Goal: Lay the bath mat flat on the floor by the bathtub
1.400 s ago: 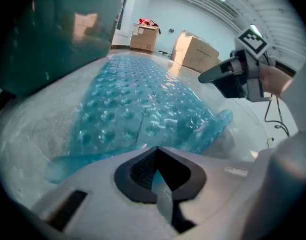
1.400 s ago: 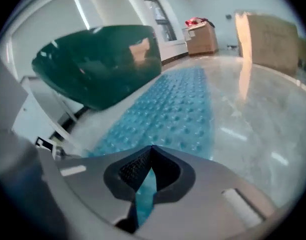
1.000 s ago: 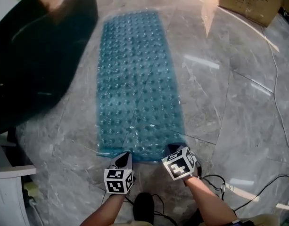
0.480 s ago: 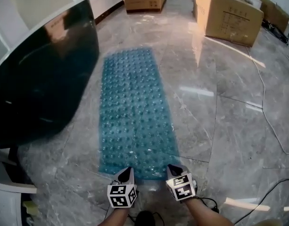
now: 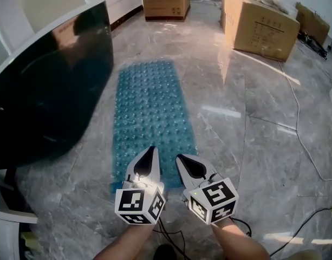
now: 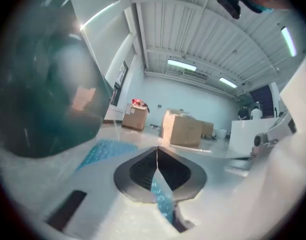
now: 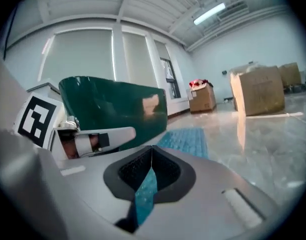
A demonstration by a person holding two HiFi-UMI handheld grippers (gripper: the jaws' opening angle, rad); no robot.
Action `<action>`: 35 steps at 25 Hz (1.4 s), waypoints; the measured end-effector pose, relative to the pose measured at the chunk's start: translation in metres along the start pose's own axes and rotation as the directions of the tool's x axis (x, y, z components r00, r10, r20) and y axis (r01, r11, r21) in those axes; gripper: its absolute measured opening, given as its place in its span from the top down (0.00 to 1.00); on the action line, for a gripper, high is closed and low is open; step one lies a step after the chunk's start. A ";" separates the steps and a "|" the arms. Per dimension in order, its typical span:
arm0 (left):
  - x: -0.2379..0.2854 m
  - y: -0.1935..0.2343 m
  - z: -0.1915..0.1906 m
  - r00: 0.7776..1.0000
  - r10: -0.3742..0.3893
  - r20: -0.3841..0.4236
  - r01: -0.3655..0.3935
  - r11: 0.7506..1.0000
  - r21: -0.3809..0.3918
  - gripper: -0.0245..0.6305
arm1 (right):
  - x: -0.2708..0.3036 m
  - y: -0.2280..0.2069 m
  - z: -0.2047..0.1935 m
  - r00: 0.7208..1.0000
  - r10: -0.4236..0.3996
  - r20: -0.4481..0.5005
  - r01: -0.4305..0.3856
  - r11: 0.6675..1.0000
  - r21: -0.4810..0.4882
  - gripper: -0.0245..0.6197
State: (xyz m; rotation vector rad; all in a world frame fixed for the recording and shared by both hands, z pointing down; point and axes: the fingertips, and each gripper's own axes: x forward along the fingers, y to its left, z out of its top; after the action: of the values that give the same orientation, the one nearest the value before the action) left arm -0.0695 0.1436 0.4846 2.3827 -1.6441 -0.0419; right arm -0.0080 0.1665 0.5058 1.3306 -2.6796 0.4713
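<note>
The teal bath mat [image 5: 152,110] with small bumps lies stretched on the grey marble floor [image 5: 247,145], in the centre of the head view, and its left long side is just beside the dark bathtub [image 5: 46,91]. Its near end is hidden behind the two grippers at the lower centre. The left gripper [image 5: 151,148] has its jaws pressed together on a thin strip of the mat, which the left gripper view shows between them. The right gripper [image 5: 180,157] is closed in the same way on the mat edge. Two cardboard boxes [image 5: 260,20] stand at the upper right, and a cable [image 5: 301,140] runs along the right side.
</note>
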 end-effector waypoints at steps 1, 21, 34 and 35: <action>0.002 -0.004 0.023 0.999 -0.005 0.052 0.005 1.000 -0.005 0.94 | -0.001 0.004 0.023 0.999 0.003 0.042 -0.002 1.000 -0.019 0.94; -0.021 -0.054 0.096 0.967 -0.055 0.251 0.003 0.978 0.206 0.98 | -0.029 0.028 0.104 0.973 0.021 0.231 0.018 0.986 -0.166 0.92; -0.022 -0.057 0.098 0.966 -0.053 0.253 0.001 0.979 0.202 0.98 | -0.030 0.032 0.105 0.970 0.027 0.240 0.020 0.981 -0.194 0.95; -0.022 -0.058 0.098 0.966 -0.056 0.252 0.003 0.979 0.204 0.98 | -0.030 0.032 0.103 0.971 0.028 0.239 0.018 0.982 -0.188 0.95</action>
State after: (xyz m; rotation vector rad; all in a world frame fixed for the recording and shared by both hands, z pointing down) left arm -0.0405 0.1654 0.3746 2.6490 -1.8025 -0.2070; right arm -0.0118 0.1742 0.3945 1.4063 -2.8316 0.0533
